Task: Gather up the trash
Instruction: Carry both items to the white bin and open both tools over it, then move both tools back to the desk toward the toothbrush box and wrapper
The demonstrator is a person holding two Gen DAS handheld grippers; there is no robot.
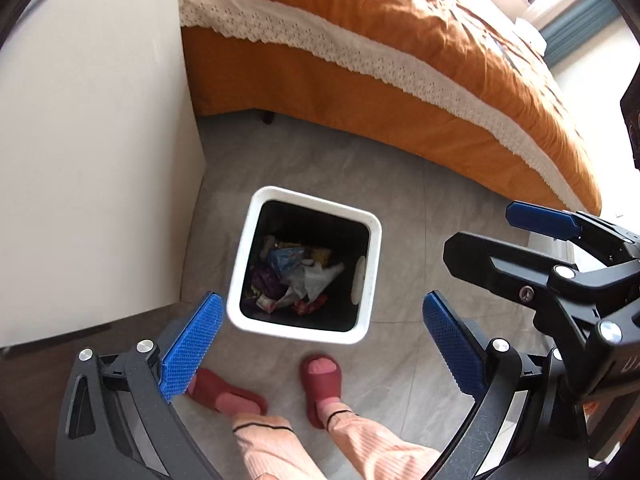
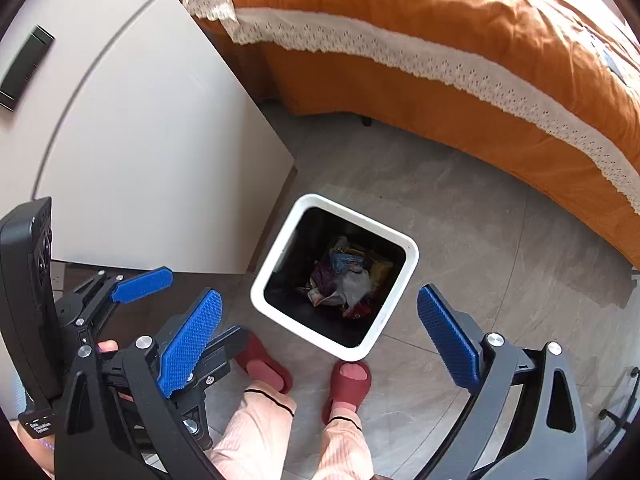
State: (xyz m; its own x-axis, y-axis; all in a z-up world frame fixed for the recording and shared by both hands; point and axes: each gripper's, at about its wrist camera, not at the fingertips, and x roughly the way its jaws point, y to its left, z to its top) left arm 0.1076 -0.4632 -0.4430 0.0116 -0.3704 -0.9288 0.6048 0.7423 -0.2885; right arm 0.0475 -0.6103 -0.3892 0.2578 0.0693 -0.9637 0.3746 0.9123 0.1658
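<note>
Left wrist view: your left gripper (image 1: 320, 344) points steeply down at the grey tiled floor (image 1: 420, 208), its 2 blue pads spread wide with nothing between them. Framed in the gap stands the white square bin (image 1: 374, 272), upright, dark inside, with crumpled wrappers and paper (image 1: 296, 276) lying at its bottom. Your right gripper (image 1: 476, 228) enters from the right edge of this view, jaws likewise released and empty. Below the bin, your 2 feet in red slippers (image 1: 322, 376) stand on the tiles just beside it; pink ribbed trouser legs (image 1: 360, 440) show above them. A white cabinet (image 1: 100, 160) fills the left side, and a bed with an orange cover (image 1: 400, 40) and a white lace trim runs behind.

Right wrist view confirms it: your right gripper (image 2: 320, 332) hangs wide open over the same bin (image 2: 412, 256), nothing held, the trash (image 2: 348, 280) still visible inside. Your left gripper (image 2: 168, 300) shows at the left, open, beside the cabinet (image 2: 160, 140). One slipper toe (image 2: 352, 376) stands right at the bin's near corner; whether it touches, you cannot tell
</note>
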